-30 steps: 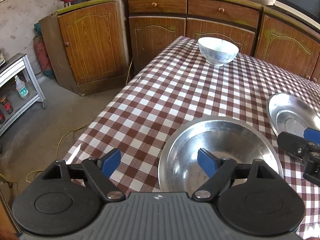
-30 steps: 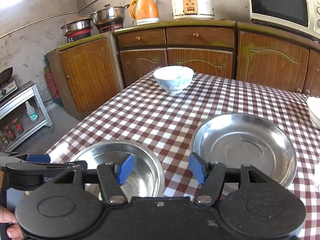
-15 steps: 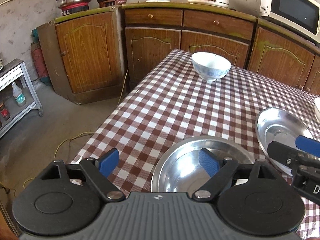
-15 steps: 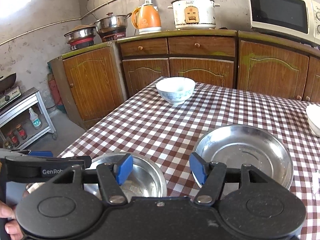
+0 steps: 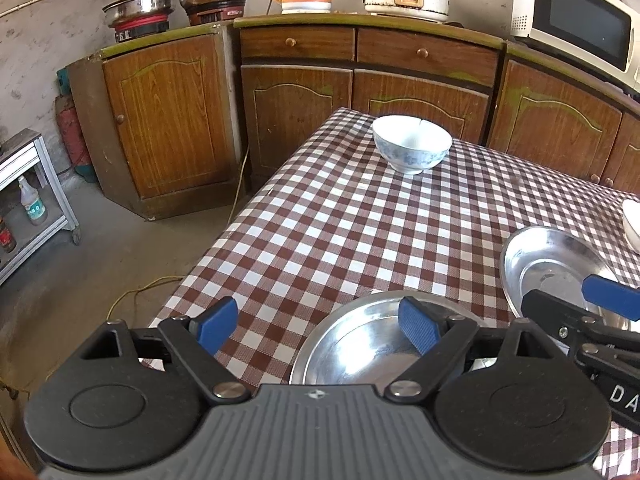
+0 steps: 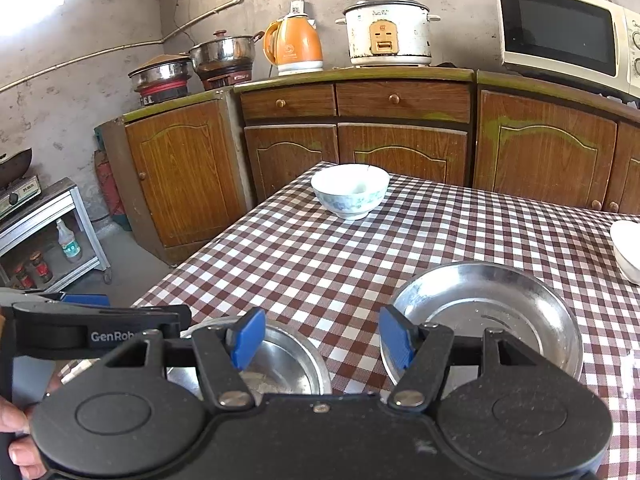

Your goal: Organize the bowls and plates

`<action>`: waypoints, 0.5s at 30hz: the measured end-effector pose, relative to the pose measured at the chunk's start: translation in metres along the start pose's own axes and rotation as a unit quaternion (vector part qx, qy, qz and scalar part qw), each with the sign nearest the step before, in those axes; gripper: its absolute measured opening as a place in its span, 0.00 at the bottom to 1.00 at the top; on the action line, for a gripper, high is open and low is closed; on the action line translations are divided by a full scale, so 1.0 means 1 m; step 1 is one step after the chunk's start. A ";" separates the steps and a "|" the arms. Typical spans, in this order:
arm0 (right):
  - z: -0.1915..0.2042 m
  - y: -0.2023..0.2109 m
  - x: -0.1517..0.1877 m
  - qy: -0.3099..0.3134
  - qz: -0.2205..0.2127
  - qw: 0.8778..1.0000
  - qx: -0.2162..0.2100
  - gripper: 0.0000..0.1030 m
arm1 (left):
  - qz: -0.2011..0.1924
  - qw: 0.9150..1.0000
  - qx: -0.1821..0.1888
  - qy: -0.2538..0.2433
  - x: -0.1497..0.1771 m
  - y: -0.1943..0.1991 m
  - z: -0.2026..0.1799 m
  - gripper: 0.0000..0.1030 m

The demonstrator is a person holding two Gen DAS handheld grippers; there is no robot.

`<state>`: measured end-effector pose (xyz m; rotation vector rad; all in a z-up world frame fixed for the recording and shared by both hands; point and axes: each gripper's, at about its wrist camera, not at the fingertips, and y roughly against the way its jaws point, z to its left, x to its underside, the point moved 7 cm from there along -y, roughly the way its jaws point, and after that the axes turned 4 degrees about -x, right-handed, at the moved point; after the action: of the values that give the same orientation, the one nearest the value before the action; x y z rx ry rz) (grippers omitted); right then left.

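A steel bowl (image 5: 360, 352) (image 6: 288, 368) sits at the near edge of the checked table (image 5: 340, 220). A wider steel plate (image 5: 552, 268) (image 6: 488, 312) lies just to its right. A white bowl with a blue pattern (image 5: 412, 144) (image 6: 350, 190) stands at the far end. My left gripper (image 5: 318, 326) hovers open above the steel bowl's left rim, touching nothing. My right gripper (image 6: 322, 338) is open over the gap between bowl and plate, and also holds nothing.
Part of another white bowl (image 6: 626, 248) shows at the right edge of the table. Wooden cabinets (image 6: 400, 152) with a kettle, rice cooker and microwave stand behind. A metal shelf (image 5: 36, 200) is on the floor at the left. A hand (image 6: 16, 420) grips the left tool.
In both wrist views the steel bowl and plate sit lower in the picture, and more of the counter shows above. Both grippers stay open and hold nothing.
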<state>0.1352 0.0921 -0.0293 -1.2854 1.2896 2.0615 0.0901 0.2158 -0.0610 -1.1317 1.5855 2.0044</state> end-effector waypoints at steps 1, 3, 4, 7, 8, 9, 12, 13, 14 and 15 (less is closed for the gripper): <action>0.000 0.000 0.000 0.000 0.000 1.000 0.000 0.74 | 0.000 1.000 0.000 0.000 0.000 0.000 0.000 0.88; 0.000 0.000 0.000 -0.001 0.000 1.000 0.000 0.74 | -0.001 1.000 0.000 0.000 -0.002 -0.001 -0.001 0.88; 0.000 0.000 0.000 -0.001 0.000 1.000 0.001 0.74 | -0.001 1.000 0.000 -0.001 -0.002 -0.001 -0.001 0.88; -0.002 -0.002 -0.003 -0.003 -0.002 1.000 0.002 0.77 | -0.002 1.000 0.001 -0.001 -0.004 -0.001 -0.003 0.88; -0.002 -0.002 -0.004 -0.004 -0.002 1.000 0.001 0.77 | -0.003 1.000 0.001 -0.002 -0.005 -0.001 -0.003 0.88; -0.002 -0.002 -0.005 -0.004 -0.003 1.000 0.001 0.77 | -0.004 1.000 0.001 -0.001 -0.005 0.000 -0.004 0.88; -0.002 -0.003 -0.007 -0.003 -0.004 1.000 0.002 0.77 | -0.005 1.000 0.001 -0.002 -0.006 -0.001 -0.005 0.88; -0.002 -0.004 -0.007 -0.004 -0.005 1.000 0.002 0.77 | -0.005 1.000 0.001 -0.001 -0.006 -0.001 -0.005 0.88; -0.003 -0.004 -0.008 -0.004 -0.005 1.000 0.003 0.77 | -0.006 1.000 0.002 -0.001 -0.007 -0.001 -0.005 0.88; -0.003 -0.005 -0.008 -0.005 -0.005 1.000 0.003 0.77 | -0.007 1.000 0.002 -0.002 -0.008 -0.001 -0.006 0.88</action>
<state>0.1443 0.0928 -0.0249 -1.2747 1.2805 2.0535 0.0977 0.2122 -0.0561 -1.1345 1.5750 1.9937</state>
